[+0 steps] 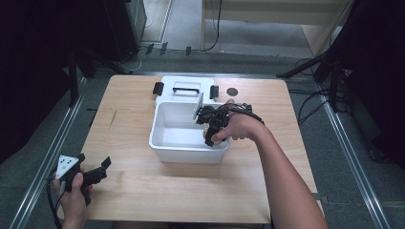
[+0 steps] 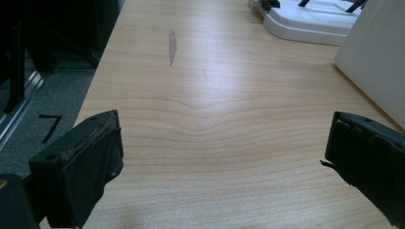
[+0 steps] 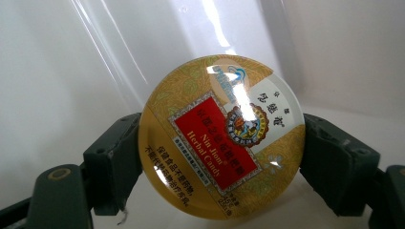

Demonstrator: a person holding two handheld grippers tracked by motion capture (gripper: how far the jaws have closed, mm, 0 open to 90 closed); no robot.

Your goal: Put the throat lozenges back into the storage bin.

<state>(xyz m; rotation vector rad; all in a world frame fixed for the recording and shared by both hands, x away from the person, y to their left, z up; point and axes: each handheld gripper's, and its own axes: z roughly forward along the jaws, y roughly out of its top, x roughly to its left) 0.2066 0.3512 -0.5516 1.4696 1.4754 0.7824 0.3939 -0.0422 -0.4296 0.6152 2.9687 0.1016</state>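
Left to right, as held. My left tongs (image 1: 98, 172): at the near left corner of the tabletop (image 1: 133, 191), jaws wide apart, nothing between them, aimed across the bare wood toward the bin.

White bin (image 1: 188, 152): mid-tabletop, open; its lid (image 1: 186, 88) lies flat just behind it, black handle up.

My right tongs (image 3: 222, 157): reaching down inside the bin at its right side, jaws closed on the candy tin (image 3: 222, 138).

The candy tin: round, so no long axis; printed face turned toward the tongs' camera, label running diagonally. Gold lid, red panel reading "Nin Jiom Herbal Candy", a round emblem, and a white patch.

Its rims sit behind the jaws; glare blurs some print. From the high view my hand hides most of it.
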